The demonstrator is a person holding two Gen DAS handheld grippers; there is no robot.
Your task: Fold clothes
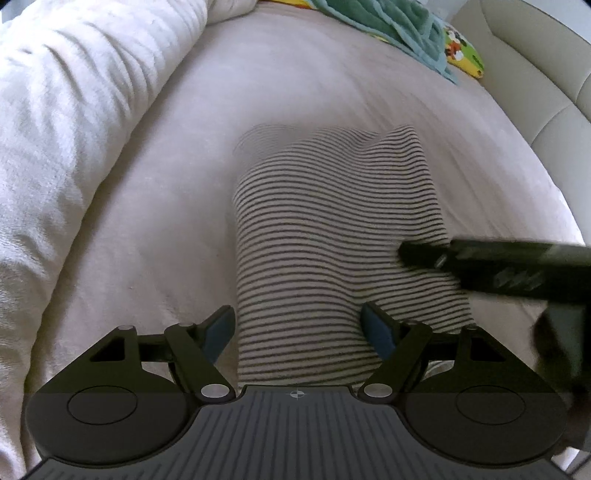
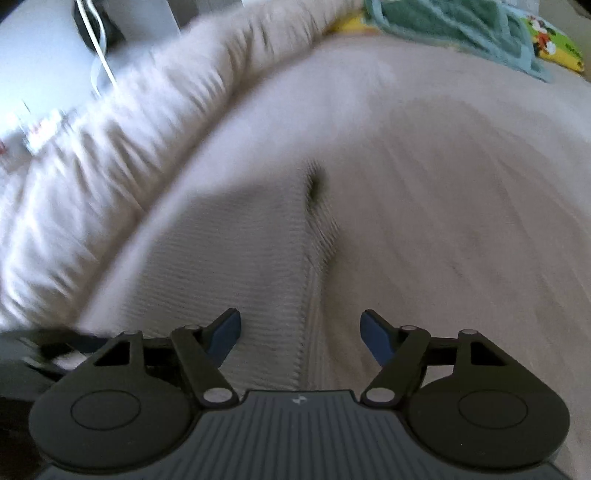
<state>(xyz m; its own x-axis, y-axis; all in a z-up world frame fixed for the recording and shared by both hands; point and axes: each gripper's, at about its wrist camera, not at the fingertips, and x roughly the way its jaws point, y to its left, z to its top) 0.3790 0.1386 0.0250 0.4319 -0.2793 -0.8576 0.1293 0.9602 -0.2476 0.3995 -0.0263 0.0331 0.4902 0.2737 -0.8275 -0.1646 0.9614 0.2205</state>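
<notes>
A black-and-white striped garment (image 1: 325, 236) lies folded into a long strip on the pale bed sheet (image 1: 155, 229). My left gripper (image 1: 297, 332) hovers open over its near end, the cloth running between the two blue pads without being pinched. My right gripper (image 1: 417, 254) comes in from the right edge of the left wrist view, its tip over the strip's right side. In the blurred right wrist view the striped garment (image 2: 258, 258) fills the lower middle, and my right gripper (image 2: 300, 334) stands open above its right edge.
A thick white duvet (image 1: 74, 110) is rolled along the left side. A teal towel (image 1: 388, 22) and a yellow cartoon-print cloth (image 1: 463, 51) lie at the far end. A padded beige headboard (image 1: 546, 74) borders the right. White cables (image 2: 96, 44) hang at upper left.
</notes>
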